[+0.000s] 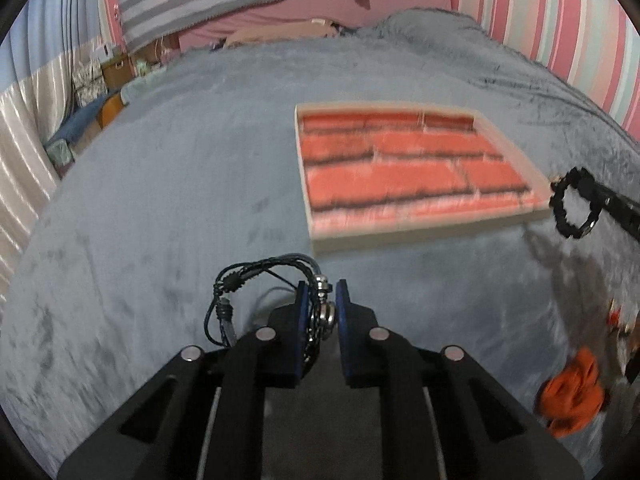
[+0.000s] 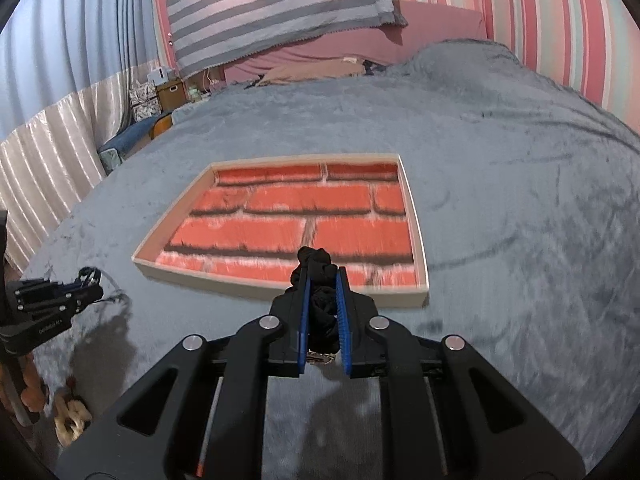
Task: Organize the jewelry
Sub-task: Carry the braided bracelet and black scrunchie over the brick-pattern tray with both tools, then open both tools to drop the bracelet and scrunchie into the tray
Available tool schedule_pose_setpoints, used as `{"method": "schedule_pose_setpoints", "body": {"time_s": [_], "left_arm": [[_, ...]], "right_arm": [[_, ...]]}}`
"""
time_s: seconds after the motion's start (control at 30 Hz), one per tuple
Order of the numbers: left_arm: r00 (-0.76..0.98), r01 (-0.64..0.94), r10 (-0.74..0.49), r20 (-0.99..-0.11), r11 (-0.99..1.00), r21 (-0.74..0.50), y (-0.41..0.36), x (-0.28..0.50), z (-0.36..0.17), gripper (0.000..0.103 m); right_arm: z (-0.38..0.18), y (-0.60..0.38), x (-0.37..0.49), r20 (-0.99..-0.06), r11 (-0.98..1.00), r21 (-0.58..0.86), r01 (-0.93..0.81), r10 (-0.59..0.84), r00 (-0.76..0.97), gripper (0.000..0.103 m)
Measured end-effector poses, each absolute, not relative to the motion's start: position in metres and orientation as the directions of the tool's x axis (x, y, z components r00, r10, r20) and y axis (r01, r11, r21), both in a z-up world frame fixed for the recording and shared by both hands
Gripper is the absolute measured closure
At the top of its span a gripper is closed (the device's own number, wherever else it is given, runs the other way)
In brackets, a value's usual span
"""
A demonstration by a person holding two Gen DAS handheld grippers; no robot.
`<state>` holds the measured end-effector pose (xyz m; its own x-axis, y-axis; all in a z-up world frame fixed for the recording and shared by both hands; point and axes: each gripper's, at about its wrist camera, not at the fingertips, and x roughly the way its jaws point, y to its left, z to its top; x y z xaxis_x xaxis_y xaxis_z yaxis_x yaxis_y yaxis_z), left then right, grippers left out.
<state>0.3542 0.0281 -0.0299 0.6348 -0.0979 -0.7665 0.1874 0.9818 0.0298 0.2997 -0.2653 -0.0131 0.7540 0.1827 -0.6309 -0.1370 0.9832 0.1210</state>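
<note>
We see left gripper (image 1: 322, 300) clamping cord bracelet (image 1: 256, 280) | right gripper (image 2: 323, 280) gripping black, perhaps beaded, bracelet (image 2: 316, 260) | tray (image 2: 420, 292) ahead

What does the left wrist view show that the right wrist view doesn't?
Left wrist only: the dark corded bracelet with metal beads clamped between the left gripper fingers, the black scrunchie's full ring shape at the frame's right edge, and an orange item on the blanket. Right wrist only: the scrunchie bunched between the right gripper fingers, and tan chain links at lower left. Both: the brick-patterned tray, nothing visible in it, on the grey blanket, with striped bedding behind.
</note>
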Motion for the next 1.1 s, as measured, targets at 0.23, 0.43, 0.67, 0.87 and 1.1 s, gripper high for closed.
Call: {"method": "schedule_pose_setpoints", "body": {"time_s": [0.23, 0.43, 0.67, 0.87, 1.1], "left_arm": [[0.691, 0.215, -0.125, -0.712, 0.976, 0.038, -0.016, 0.417, 0.012, 0.089], [0.656, 0.220, -0.151, -0.739, 0.976, -0.005, -0.043, 0.493, 0.003, 0.089], [0.574, 0.195, -0.151, -0.805, 0.980, -0.045, -0.055, 0.574, -0.036, 0.089], [0.499, 0.156, -0.127, -0.857, 0.986, -0.055, -0.056, 0.618, -0.070, 0.089], [0.476, 0.141, -0.084, -0.876, 0.990, -0.018, -0.057, 0.639, -0.086, 0.088]], "right_arm": [[0.013, -0.264, 0.347, -0.594, 0.982, 0.120, -0.146, 0.188, 0.782, 0.090], [0.012, -0.266, 0.413, -0.606, 0.983, 0.117, -0.144, 0.185, 0.773, 0.090], [-0.029, -0.272, 0.484, -0.694, 0.988, 0.109, -0.109, 0.154, 0.703, 0.090], [-0.064, -0.276, 0.532, -0.785, 0.998, 0.052, -0.038, 0.064, 0.616, 0.090], [-0.090, -0.281, 0.562, -0.857, 1.000, -0.001, 0.015, -0.009, 0.515, 0.090]]}}
